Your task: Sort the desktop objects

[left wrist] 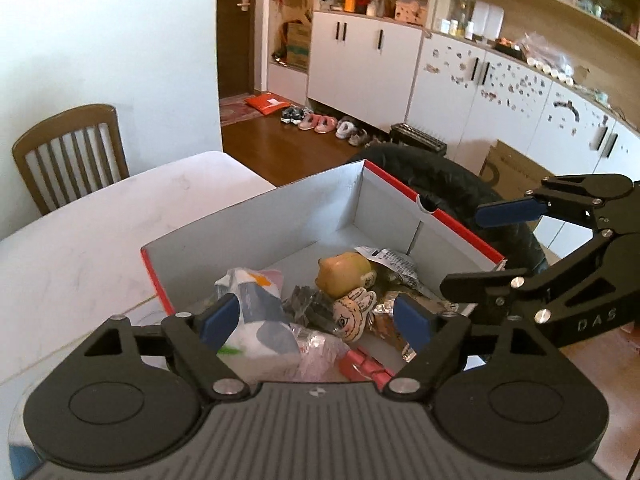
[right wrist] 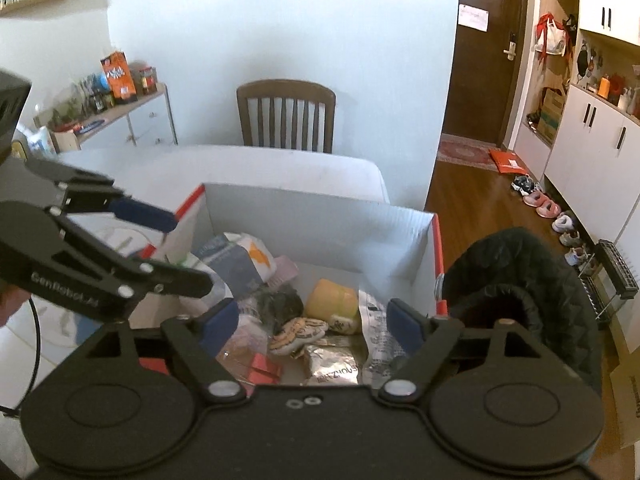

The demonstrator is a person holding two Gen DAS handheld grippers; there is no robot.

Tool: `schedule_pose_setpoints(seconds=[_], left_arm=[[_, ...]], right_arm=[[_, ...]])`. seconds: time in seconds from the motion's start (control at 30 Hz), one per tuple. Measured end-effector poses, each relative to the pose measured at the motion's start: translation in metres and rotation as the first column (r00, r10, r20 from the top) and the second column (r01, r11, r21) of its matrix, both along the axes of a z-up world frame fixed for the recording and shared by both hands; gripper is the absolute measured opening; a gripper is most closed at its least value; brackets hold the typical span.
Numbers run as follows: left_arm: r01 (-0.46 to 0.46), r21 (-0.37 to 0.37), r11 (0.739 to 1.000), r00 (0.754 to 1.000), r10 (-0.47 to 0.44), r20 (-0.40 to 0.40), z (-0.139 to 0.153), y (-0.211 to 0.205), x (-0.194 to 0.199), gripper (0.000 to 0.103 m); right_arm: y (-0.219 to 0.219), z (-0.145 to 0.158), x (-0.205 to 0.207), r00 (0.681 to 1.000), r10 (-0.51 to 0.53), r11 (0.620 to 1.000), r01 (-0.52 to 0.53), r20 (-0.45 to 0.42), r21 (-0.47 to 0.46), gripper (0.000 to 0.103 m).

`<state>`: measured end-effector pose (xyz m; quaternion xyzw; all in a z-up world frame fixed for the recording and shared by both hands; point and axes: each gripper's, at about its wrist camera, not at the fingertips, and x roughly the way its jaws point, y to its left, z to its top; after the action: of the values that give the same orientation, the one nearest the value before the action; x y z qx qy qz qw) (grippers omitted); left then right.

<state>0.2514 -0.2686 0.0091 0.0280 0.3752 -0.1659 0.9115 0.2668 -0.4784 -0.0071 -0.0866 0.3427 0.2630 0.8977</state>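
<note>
Hovering over the red-edged box (left wrist: 256, 216) on the bench (left wrist: 80, 248), both the left gripper (left wrist: 316, 320) and right gripper (right wrist: 312, 320) are holding their jaws wide apart, gripping nothing.

The left claw (right wrist: 158, 248) is blurred; packets (left wrist: 260, 312) hide the box floor.

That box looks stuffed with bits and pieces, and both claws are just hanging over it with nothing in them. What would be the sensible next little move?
Probably lift both clear of the box. The left gripper and right gripper stand open and empty above it, and the items already lie inside, so nothing there seems to need another grab.
</note>
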Motion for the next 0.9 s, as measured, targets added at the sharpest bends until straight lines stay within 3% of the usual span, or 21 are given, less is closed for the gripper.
schedule_pose_setpoints(seconds=[0.17, 0.33, 0.4, 0.7, 0.9], left_arm=[[-0.032, -0.01, 0.999, 0.999, 0.032, -0.004, 0.001, 0.006, -0.013, 0.085], [-0.047, -0.039, 0.998, 0.998, 0.046, -0.033, 0.001, 0.01, -0.027, 0.093], [-0.051, -0.037, 0.998, 0.998, 0.05, -0.025, 0.002, 0.011, -0.034, 0.102], [-0.08, -0.051, 0.995, 0.997, 0.08, -0.004, 0.003, 0.016, -0.058, 0.102], [-0.085, -0.052, 0.995, 0.996, 0.085, 0.007, 0.001, 0.017, -0.074, 0.102]], right_arm=[[0.0, 0.009, -0.01, 1.0, -0.003, 1.0, 0.003, 0.017, 0.017, 0.085], [0.0, 0.014, -0.019, 1.0, -0.012, 0.999, 0.011, 0.014, 0.05, 0.086], [0.002, 0.014, -0.024, 1.0, -0.009, 0.999, 0.008, 0.013, 0.052, 0.086], [0.002, 0.015, -0.05, 0.999, -0.04, 0.995, 0.039, 0.004, 0.09, 0.097], [0.003, 0.011, -0.065, 0.998, -0.062, 0.992, 0.063, -0.013, 0.109, 0.098]])
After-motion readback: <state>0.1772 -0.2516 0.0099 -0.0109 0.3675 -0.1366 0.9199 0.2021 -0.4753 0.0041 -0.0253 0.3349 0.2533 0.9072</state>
